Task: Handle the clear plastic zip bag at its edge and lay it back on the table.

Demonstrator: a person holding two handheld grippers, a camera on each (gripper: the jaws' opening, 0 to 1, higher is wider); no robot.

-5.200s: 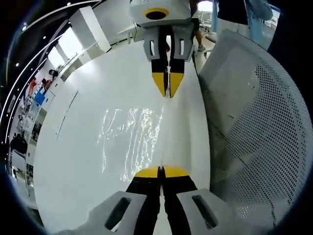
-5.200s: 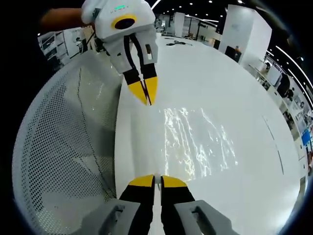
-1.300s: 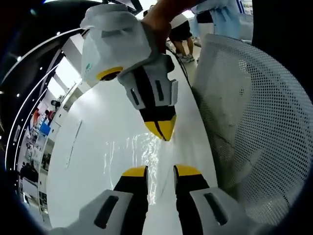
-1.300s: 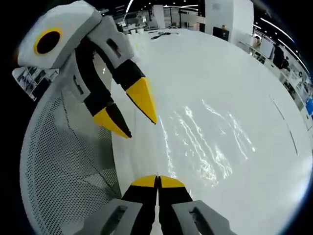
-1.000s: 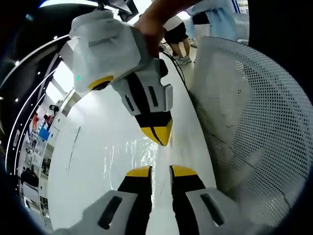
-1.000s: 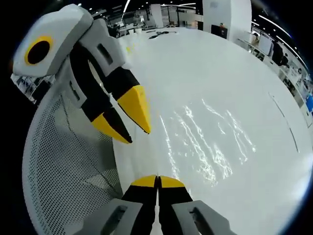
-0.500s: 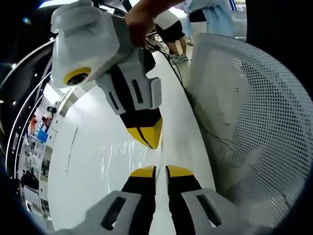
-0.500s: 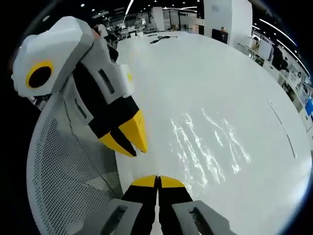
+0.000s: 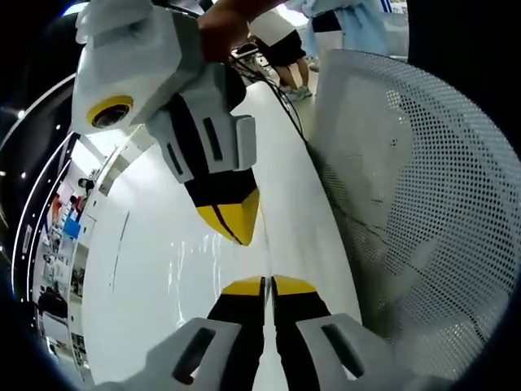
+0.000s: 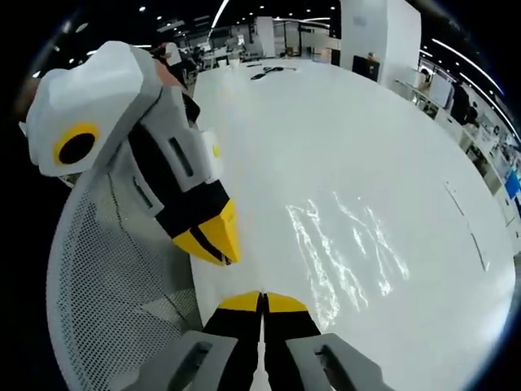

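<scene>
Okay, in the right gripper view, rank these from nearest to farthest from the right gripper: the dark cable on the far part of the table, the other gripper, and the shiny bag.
1. The left gripper, just up and left of the right gripper.
2. The clear plastic zip bag, glinting on the table up and to the right.
3. The dark cable, far across the table near the view's top.

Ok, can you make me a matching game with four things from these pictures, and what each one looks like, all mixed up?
Things:
1. zip bag
2. table
3. mesh chair
4. left gripper

Looks:
a. white, full of little holes
b. see-through and shiny
c. yellow tips, jaws together
d. smooth, plain white

Pairs: 1-b, 2-d, 3-a, 4-c
</scene>
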